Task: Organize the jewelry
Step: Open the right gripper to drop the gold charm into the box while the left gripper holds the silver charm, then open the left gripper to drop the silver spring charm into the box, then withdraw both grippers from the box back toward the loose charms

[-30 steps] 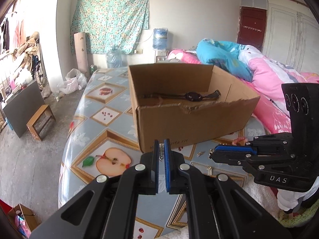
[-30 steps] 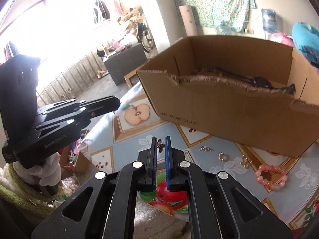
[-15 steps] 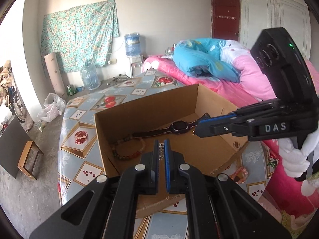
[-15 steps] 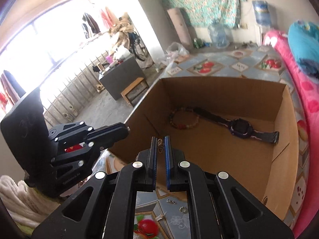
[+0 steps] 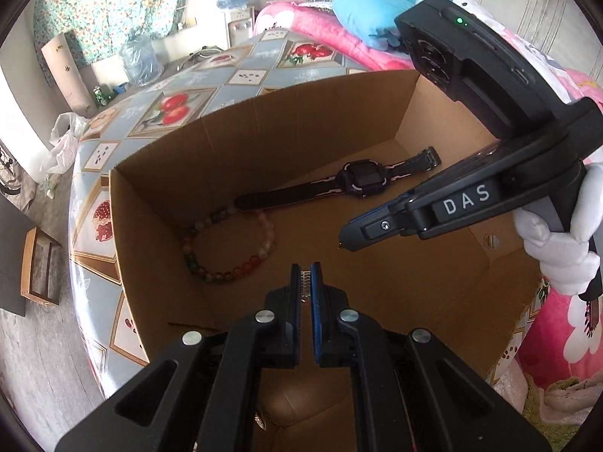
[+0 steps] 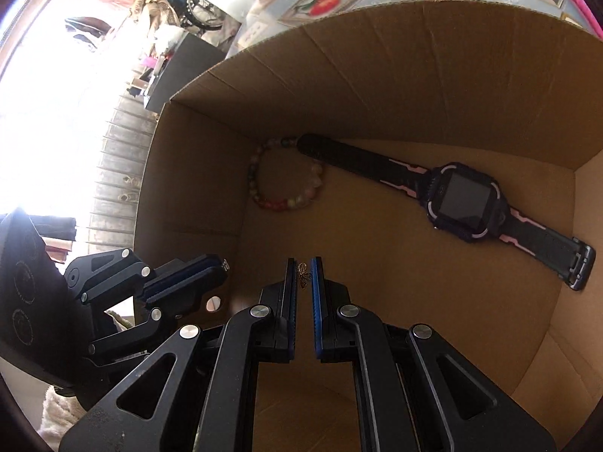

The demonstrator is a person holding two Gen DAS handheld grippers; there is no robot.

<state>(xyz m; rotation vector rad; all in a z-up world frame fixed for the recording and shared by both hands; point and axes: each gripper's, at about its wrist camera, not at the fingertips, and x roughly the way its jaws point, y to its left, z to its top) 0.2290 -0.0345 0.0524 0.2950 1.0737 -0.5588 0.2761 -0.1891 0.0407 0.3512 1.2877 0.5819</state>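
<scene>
A second ago your left tongs [image 5: 305,278] and right tongs [image 6: 303,278] hung in front of the cardboard box [image 5: 233,143], over the surface outside its near wall. Now both have swung over that wall and tilted down into the box, so its floor lies right below their tips, with the watch [image 6: 465,203] and bead bracelet [image 5: 226,245] ahead of them.
</scene>
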